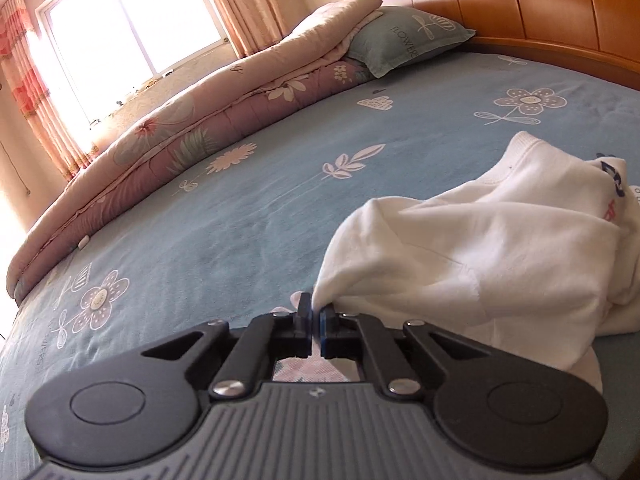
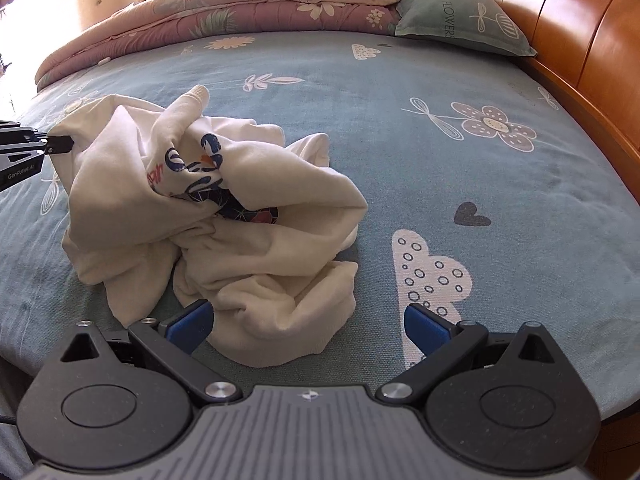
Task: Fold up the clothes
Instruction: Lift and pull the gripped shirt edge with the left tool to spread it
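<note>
A white sweatshirt (image 2: 208,216) with a blue and red print lies bunched in a heap on the blue flowered bedsheet (image 2: 400,160), nearer the foot than the pillow (image 2: 460,20), with a ribbed cuff poking up at the top of the pile. The left gripper (image 1: 314,312) has its fingers pressed together on a small fold at the heap's edge; in the right wrist view it shows at the far left, nipping that same corner. The right gripper (image 2: 308,320) hovers low at the near side of the heap with its fingers spread wide, cloth lying between them but not pinched.

The risk is in the left grip: it holds only a small nip of fabric, so a pull could slip it free. It may also be catching two layers at once, though the fold hides that. If so, lifting would drag the whole bundle rather than open it. The right gripper, closing where it is, could take a wad of mixed layers, leaving the sleeves twisted inside. The folded quilt (image 1: 160,120) lies well apart.
</note>
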Tool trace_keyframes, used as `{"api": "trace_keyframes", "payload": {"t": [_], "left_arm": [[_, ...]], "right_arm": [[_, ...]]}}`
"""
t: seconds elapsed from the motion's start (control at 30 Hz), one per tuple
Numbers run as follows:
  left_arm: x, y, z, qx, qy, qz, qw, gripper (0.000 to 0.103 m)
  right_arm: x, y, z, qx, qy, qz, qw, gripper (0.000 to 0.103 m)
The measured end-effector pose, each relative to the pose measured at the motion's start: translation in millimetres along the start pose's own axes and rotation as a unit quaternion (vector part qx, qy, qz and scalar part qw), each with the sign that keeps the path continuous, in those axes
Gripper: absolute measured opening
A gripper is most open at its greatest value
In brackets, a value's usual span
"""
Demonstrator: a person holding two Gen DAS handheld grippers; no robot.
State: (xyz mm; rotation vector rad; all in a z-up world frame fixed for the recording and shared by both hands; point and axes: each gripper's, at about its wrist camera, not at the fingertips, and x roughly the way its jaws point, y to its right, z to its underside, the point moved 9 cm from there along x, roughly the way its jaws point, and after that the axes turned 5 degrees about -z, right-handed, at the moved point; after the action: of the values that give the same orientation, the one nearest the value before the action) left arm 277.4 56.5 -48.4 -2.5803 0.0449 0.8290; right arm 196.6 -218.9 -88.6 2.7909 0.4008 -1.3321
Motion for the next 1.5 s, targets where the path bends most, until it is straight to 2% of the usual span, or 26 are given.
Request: {"api": "trace_keyframes", "payload": {"t": [0.13, 0.33, 0.57, 0.73, 0.9, 1.0, 1.07, 1.1, 1.2, 1.33, 1.4, 1.5], "left_arm": [[6.7, -17.1, 6.0, -0.002, -0.009, -0.016, 0.9998, 0.001], [10.2, -26.7, 9.3, -0.012, -0.009, -0.013, 0.9998, 0.001], [15.8, -53.4, 10.9, -0.039, -0.009, -0.042, 0.9983, 0.001], [30.3, -92.7, 14.4, -0.061, -0.023, -0.078, 0.9948, 0.002], [50.0, -127.0, 31.2, -0.063, -0.053, -0.130, 0.9882, 0.002], [59.7, -148.1, 53.8, -0.090, -0.088, -0.141, 0.9819, 0.002], [59.7, -151.8, 67.1, -0.104, -0.101, -0.131, 0.9806, 0.002], [59.0, -151.1, 71.6, -0.104, -0.105, -0.128, 0.9807, 0.002], [56.2, -146.1, 78.3, -0.098, -0.107, -0.123, 0.9817, 0.002], [52.3, -142.2, 76.8, -0.101, -0.102, -0.114, 0.9830, 0.002], [50.9, -141.1, 75.2, -0.099, -0.099, -0.110, 0.9840, 0.002], [48.7, -138.2, 73.5, -0.096, -0.095, -0.106, 0.9852, 0.002]], "right_arm": [[4.1, -1.4, -11.8, -0.020, 0.010, 0.002, 1.000, 0.103], [21.0, 4.6, -41.5, -0.028, 0.031, 0.012, 0.999, 0.103], [62.2, 19.2, -63.7, -0.014, -0.001, 0.018, 1.000, 0.103], [43.3, 17.3, -66.7, 0.019, 0.027, -0.043, 0.999, 0.103], [34.2, -5.0, -55.5, -0.005, 0.025, -0.084, 0.996, 0.103], [21.7, -15.3, -58.2, -0.016, 0.053, -0.096, 0.994, 0.103], [12.3, -13.0, -66.1, -0.013, 0.085, -0.089, 0.992, 0.103], [14.8, -9.7, -67.9, -0.009, 0.086, -0.076, 0.993, 0.103], [31.9, -2.3, -67.7, 0.001, 0.064, -0.039, 0.997, 0.103], [62.2, -44.8, -34.6, -0.045, -0.016, -0.088, 0.995, 0.103], [62.0, -74.8, -16.8, -0.081, -0.039, -0.135, 0.987, 0.103], [50.4, -94.7, -5.8, -0.118, -0.039, -0.160, 0.979, 0.103]]}}
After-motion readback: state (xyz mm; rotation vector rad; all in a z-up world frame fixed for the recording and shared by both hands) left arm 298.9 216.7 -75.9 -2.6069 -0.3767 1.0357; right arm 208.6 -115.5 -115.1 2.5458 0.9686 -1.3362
